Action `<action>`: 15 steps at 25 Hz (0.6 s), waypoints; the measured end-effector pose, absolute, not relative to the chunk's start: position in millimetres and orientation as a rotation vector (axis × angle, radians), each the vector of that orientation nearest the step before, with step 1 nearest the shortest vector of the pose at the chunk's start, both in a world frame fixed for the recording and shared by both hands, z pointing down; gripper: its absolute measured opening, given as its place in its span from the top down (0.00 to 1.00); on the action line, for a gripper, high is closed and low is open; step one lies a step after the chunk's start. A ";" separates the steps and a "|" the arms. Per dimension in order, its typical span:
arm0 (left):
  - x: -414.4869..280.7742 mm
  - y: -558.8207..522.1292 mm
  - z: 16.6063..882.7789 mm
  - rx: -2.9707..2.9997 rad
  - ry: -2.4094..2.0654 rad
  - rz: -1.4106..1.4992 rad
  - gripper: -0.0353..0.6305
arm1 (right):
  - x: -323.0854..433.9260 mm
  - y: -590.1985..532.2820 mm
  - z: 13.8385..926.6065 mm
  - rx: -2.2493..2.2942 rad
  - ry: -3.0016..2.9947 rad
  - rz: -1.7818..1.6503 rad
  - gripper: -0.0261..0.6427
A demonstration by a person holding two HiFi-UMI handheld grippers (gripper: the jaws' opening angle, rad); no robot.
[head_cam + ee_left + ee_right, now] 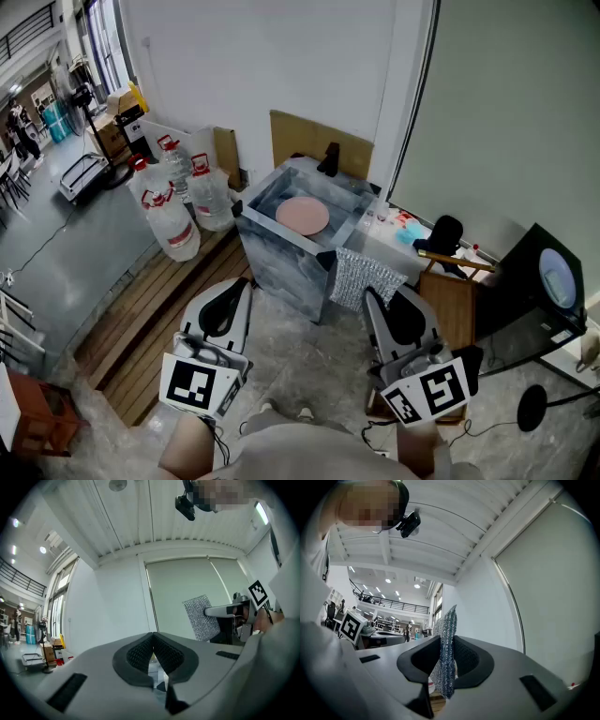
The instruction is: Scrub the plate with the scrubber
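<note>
Gripping the scrubber in the right tool, short of the plate.

Pinches the scrubber near its lower edge between the dark ribbed pads of the right tool, with most of the sheet standing up past the tips. Shows it in the head view as a rectangular, glittering patch of silver woven mesh, hanging in front of the near corner of the grey marbled sink. Holds the left tool pressed together on nothing, pads meeting at the tips, low on the left and apart from the sink. Leaves the plate, a round pale pink disc, lying flat on the sink's bottom, beyond and left of the scrubber, touched by neither tool. Left of the sink, on the floor: clear water jugs with red caps.
</note>
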State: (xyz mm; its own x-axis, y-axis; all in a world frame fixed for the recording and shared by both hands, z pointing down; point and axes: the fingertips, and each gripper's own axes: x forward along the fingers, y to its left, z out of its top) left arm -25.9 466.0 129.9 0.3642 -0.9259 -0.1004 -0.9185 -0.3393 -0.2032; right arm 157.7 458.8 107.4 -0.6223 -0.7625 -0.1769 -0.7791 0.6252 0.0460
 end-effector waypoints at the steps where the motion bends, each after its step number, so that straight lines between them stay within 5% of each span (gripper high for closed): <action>1: -25.5 465.1 130.8 -2.399 1.656 -0.047 0.92 | 158.5 457.6 108.4 -1.287 2.703 0.171 0.80; 15: -14.2 455.2 138.9 -2.431 1.647 -0.077 0.92 | 165.0 447.2 116.5 -1.276 2.714 0.139 0.80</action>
